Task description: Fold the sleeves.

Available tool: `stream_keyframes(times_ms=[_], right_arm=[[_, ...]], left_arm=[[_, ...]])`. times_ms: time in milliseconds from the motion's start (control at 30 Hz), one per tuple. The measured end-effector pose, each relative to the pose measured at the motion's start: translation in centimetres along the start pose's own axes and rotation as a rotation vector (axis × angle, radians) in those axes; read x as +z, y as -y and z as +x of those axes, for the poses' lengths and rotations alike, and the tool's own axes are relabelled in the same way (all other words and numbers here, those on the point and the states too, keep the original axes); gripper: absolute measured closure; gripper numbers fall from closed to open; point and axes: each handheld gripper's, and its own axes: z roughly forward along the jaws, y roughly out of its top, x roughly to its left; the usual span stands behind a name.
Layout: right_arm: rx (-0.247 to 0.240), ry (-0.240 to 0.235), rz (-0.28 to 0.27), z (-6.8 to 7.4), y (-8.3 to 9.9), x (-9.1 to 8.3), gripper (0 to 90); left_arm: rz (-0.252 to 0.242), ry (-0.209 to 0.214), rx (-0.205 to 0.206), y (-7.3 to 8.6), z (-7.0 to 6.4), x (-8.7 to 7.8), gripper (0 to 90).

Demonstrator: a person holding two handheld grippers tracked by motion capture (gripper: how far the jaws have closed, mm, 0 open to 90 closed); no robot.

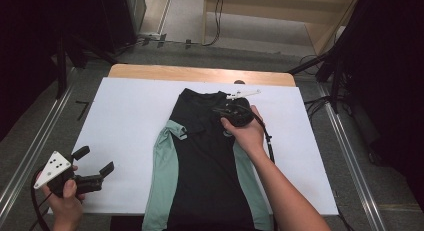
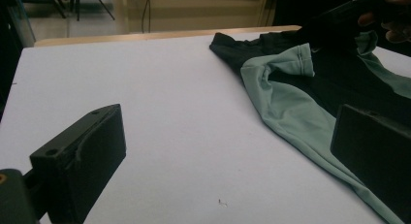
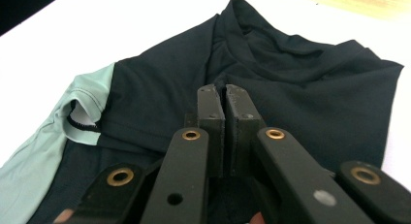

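We pinch the shirt point(image 3: 291, 73) with the right gripper point(image 3: 225, 95) to fold it; left gripper point(image 1: 95, 161) waits open, clear.

Wooden tabletop point(image 1: 150, 71) under white sheet point(image 1: 125, 126); wood strip bare at far edge. Black-and-mint shirt point(image 1: 205, 161) flat on sheet, hem overhanging near edge.

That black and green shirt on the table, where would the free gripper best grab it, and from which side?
Probably the folded mint-green sleeve of the shirt. Its cuff bunches up off the white table, giving the jaws a raised edge to close on, while the body lies flat. The left gripper is open and sits on that side, so it could come in low from the shirt's left.
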Motion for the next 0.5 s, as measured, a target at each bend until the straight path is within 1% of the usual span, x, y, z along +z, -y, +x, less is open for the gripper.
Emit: stream_keyframes(times_ms=[300, 500], right_arm=[[0.002, -0.014, 0.024, 0.3, 0.7, 1.2, 84.3], [0.004, -0.036, 0.009, 0.5, 0.8, 1.1, 82.1]], left_arm=[[0.004, 0.003, -0.001, 0.0, 0.0, 0.1, 0.0], [0.002, 0.004, -0.001, 0.0, 0.0, 0.1, 0.0]])
